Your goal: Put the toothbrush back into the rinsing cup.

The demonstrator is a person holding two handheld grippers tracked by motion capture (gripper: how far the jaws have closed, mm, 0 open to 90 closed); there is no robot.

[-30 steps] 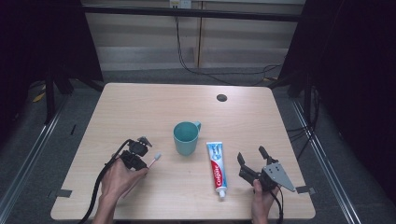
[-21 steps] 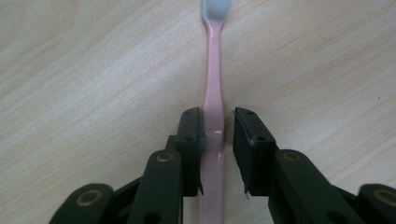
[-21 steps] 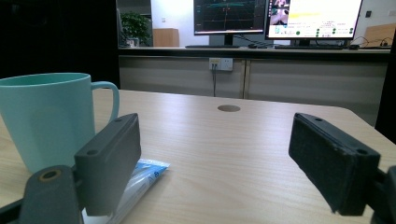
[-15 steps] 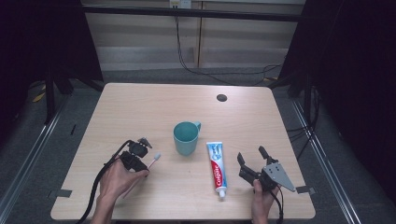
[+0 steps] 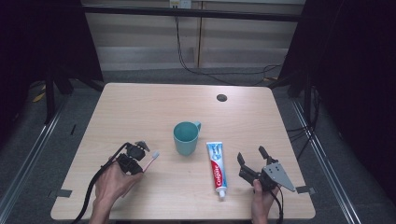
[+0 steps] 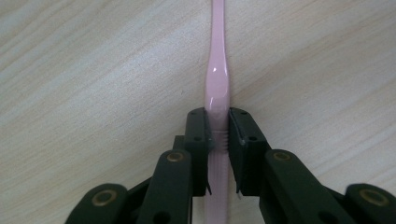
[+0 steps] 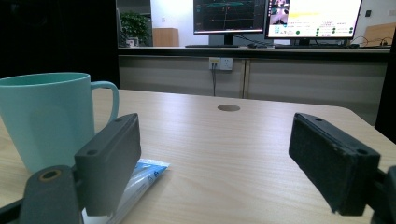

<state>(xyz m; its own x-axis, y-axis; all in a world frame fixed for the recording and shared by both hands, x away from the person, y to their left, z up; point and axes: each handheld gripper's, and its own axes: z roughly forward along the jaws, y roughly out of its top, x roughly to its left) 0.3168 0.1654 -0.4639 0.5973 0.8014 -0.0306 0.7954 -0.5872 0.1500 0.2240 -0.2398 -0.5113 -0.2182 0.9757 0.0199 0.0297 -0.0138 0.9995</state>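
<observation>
A pink toothbrush [image 6: 218,70] lies on the wooden table [image 5: 154,107], its head [image 5: 154,155] pointing toward the teal cup [image 5: 187,138]. My left gripper [image 6: 218,116] is shut on its handle, the jaws having just closed tight against it; from above, the left gripper [image 5: 141,161] sits low at the table's front left. The right gripper [image 5: 251,154] stands open at the front right, nothing between its jaws. A toothpaste tube [image 5: 216,168] lies just left of it. In the right gripper view [image 7: 215,158], the cup [image 7: 44,116] and tube end [image 7: 144,172] sit beyond the left jaw.
A dark round hole [image 5: 222,97] marks the table's far right part. Black frame posts and cables stand around the table. Monitors [image 7: 275,16] and a counter show behind it in the right gripper view.
</observation>
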